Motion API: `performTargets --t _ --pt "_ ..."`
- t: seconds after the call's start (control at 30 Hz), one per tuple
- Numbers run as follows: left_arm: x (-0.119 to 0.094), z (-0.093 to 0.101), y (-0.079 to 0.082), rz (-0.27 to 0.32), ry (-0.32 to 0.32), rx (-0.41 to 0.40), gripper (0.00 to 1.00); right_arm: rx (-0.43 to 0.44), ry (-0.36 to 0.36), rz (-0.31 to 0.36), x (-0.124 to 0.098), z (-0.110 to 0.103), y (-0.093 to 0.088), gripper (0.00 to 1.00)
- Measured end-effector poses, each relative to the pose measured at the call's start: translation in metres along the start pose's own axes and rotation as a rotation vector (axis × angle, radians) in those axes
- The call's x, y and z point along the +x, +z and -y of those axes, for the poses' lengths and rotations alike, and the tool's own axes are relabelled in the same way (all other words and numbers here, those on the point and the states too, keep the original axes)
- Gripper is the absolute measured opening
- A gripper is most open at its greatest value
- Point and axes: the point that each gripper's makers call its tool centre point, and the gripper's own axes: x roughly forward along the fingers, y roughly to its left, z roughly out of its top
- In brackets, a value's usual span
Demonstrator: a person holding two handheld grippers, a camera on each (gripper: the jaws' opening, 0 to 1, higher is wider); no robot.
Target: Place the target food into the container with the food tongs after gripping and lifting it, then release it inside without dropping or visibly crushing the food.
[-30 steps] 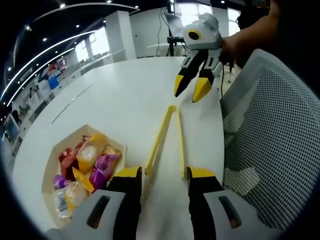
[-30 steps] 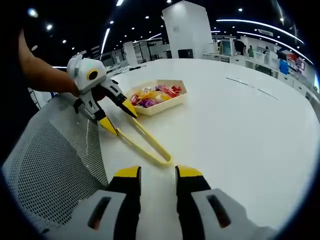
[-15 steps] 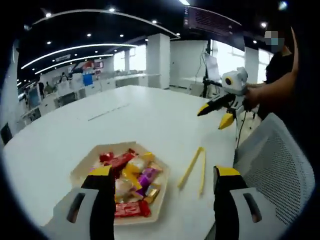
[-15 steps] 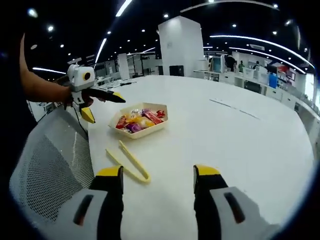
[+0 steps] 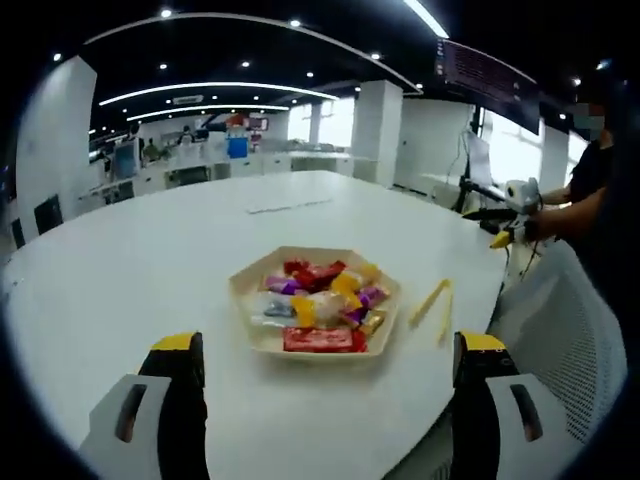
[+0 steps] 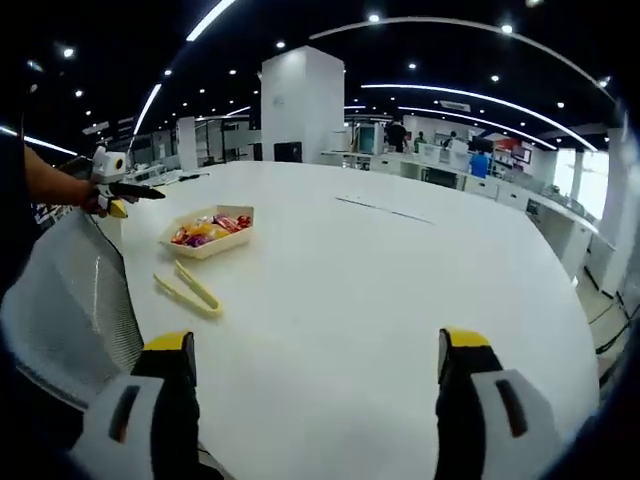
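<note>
A beige hexagonal tray of wrapped sweets sits on the white table, with yellow food tongs lying beside it to the right. My left gripper is wide open, its jaws well apart, nearer the camera than the tray. At the far right, the right gripper is held in a hand. In the right gripper view the tray and tongs lie far off at left. My right gripper is wide open over bare table, and the left gripper shows small at far left.
A white mesh chair back stands at the table's edge by the tongs, and it appears as chair back in the right gripper view. The white table is broad and bare. Office desks and pillars stand in the background.
Both grippers have pulled back from the tongs and tray and opened wider. The tongs stay flat on the table; the tray looks smaller in the right gripper view.
</note>
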Motion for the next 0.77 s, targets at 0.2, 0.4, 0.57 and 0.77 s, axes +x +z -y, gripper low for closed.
performTargets --t 0.2,0.4,0.57,0.77 --pt "-0.003 0.0 -0.007 0.003 0.009 -0.018 1.0 0.023 -0.021 -0.012 -0.01 0.005 -0.005 1.0" --pt "-0.008 -0.002 -0.011 0.003 0.008 -0.026 1.0 0.061 -0.017 0.006 -0.011 0.003 -0.001 1.0" --pt "-0.011 -0.006 -0.011 0.008 0.021 -0.037 1.0 0.049 -0.013 -0.005 -0.009 0.001 -0.003 1.0" --pt "-0.009 -0.003 -0.011 0.017 0.018 -0.041 1.0 0.063 -0.007 -0.019 -0.009 -0.002 -0.005 1.0"
